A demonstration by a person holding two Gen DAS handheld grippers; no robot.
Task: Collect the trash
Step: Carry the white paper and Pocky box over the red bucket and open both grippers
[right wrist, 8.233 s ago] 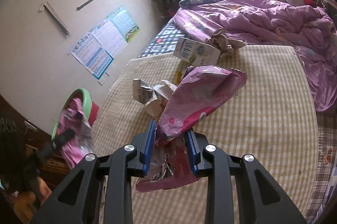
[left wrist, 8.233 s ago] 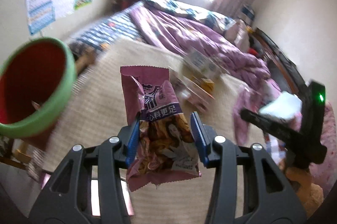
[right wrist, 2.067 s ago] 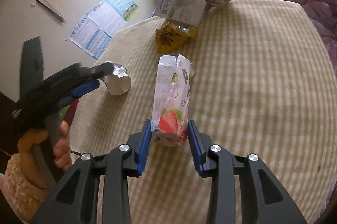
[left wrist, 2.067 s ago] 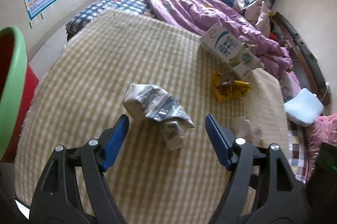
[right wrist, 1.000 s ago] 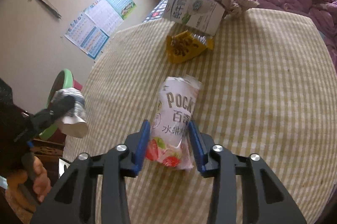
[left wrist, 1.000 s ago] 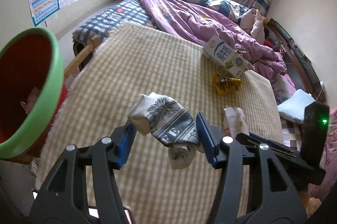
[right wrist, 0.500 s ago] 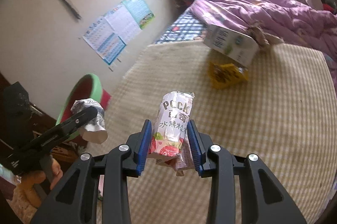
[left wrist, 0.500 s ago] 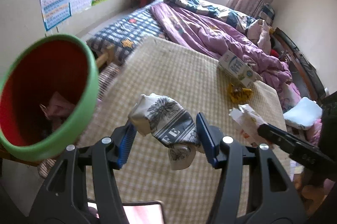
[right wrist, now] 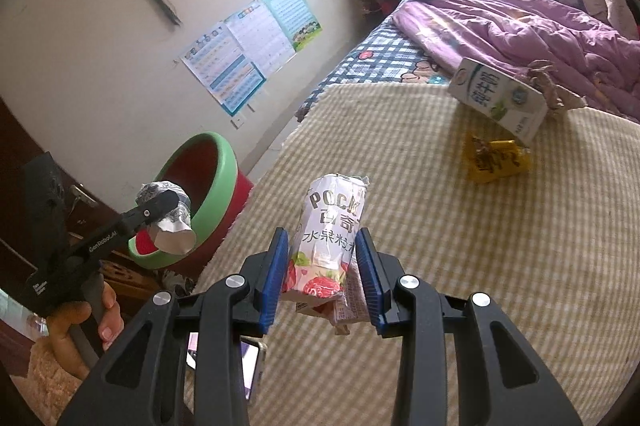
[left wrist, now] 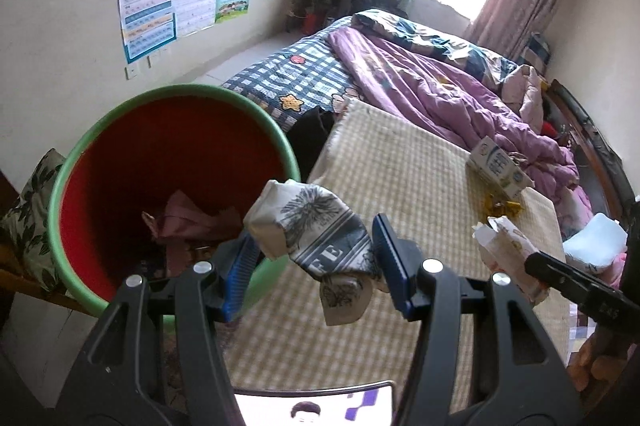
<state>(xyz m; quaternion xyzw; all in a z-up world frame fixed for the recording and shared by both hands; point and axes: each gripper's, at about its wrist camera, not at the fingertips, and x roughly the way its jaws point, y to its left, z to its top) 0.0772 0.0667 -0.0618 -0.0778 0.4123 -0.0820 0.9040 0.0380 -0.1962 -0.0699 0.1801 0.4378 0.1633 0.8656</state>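
My left gripper (left wrist: 316, 262) is shut on a crumpled grey-and-white wrapper (left wrist: 308, 222) and holds it in the air just right of the red bin with a green rim (left wrist: 100, 129), which has pink wrappers inside. In the right wrist view the left gripper (right wrist: 160, 218) with that wrapper (right wrist: 170, 222) hangs at the bin's (right wrist: 218, 149) near rim. My right gripper (right wrist: 322, 268) is shut on a Pocky strawberry pack (right wrist: 330, 226), lifted above the checked mat (right wrist: 500, 246). A yellow wrapper (right wrist: 494, 155) and a white-green milk carton (right wrist: 498, 97) lie on the mat.
The mat lies on a bed with a purple quilt (right wrist: 520, 21) behind it. Posters (right wrist: 248, 45) hang on the wall left. A phone (right wrist: 248, 366) lies under my right gripper. A leaf-print cushion (left wrist: 28, 209) sits left of the bin.
Both grippers lifted their trash off the mat. The left one has carried the crumpled wrapper left toward the bin, which now fills more of its view. The right one has followed with the Pocky pack.
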